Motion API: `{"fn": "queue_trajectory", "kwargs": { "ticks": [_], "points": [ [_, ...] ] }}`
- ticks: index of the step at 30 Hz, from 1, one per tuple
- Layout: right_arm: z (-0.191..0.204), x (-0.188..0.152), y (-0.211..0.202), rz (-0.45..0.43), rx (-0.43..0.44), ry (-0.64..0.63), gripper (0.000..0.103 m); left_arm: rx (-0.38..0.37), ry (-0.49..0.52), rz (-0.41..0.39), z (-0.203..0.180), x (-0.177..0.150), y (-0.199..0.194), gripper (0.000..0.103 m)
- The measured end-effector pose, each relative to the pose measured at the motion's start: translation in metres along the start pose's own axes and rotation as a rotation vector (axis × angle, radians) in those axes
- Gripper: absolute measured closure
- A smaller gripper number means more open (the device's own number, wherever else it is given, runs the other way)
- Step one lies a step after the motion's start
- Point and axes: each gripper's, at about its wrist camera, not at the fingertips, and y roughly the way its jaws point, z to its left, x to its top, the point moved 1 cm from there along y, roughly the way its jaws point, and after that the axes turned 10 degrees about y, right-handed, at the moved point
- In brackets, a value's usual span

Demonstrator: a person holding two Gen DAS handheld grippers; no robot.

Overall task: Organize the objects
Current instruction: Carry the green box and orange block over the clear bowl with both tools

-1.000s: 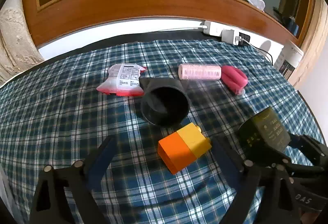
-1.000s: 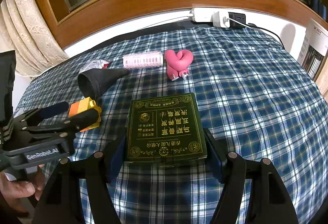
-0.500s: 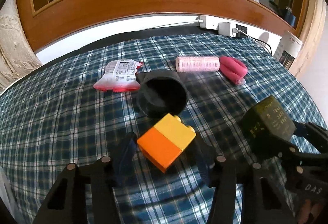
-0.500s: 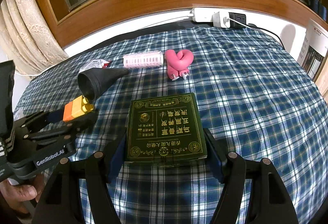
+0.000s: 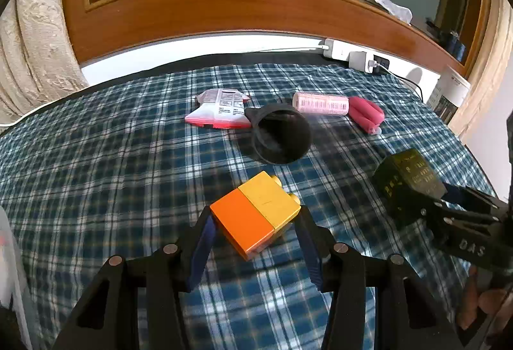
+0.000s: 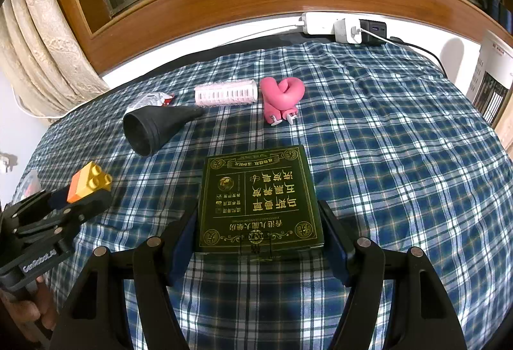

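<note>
Left wrist view: left gripper (image 5: 255,233) clamped on orange-yellow block (image 5: 256,213) between its jaws | right gripper (image 6: 256,223) clamped on green box (image 6: 258,199) | step: carrying both | next: likely find set-down spots.

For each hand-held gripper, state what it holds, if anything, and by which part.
Left hand-held gripper: orange-and-yellow toy brick, gripped across its two opposite side faces. Right hand-held gripper: dark green box, gripped by its left and right edges.

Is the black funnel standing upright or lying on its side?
On its side: the black funnel lies on the checked cloth, wide mouth toward the camera, spout pointing away.
</note>
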Motion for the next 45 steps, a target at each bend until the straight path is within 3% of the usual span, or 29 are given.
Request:
{"fn": "queue_trajectory", "kwargs": {
  "ticks": [14, 28, 45],
  "points": [
    [0.001, -0.001, -0.001, 0.005, 0.045, -0.001, 0.033, 0.019, -0.027, -0.024, 0.016, -0.018, -0.028, 0.050],
    [0.008, -0.006, -0.002, 0.021, 0.135, 0.007, 0.033, 0.091, -0.089, -0.079, 0.053, -0.041, -0.067, 0.050],
    [0.034, -0.028, -0.015, 0.005, 0.190, 0.005, 0.033, 0.223, -0.246, -0.134, 0.145, -0.087, -0.126, 0.050]
  ]
}}
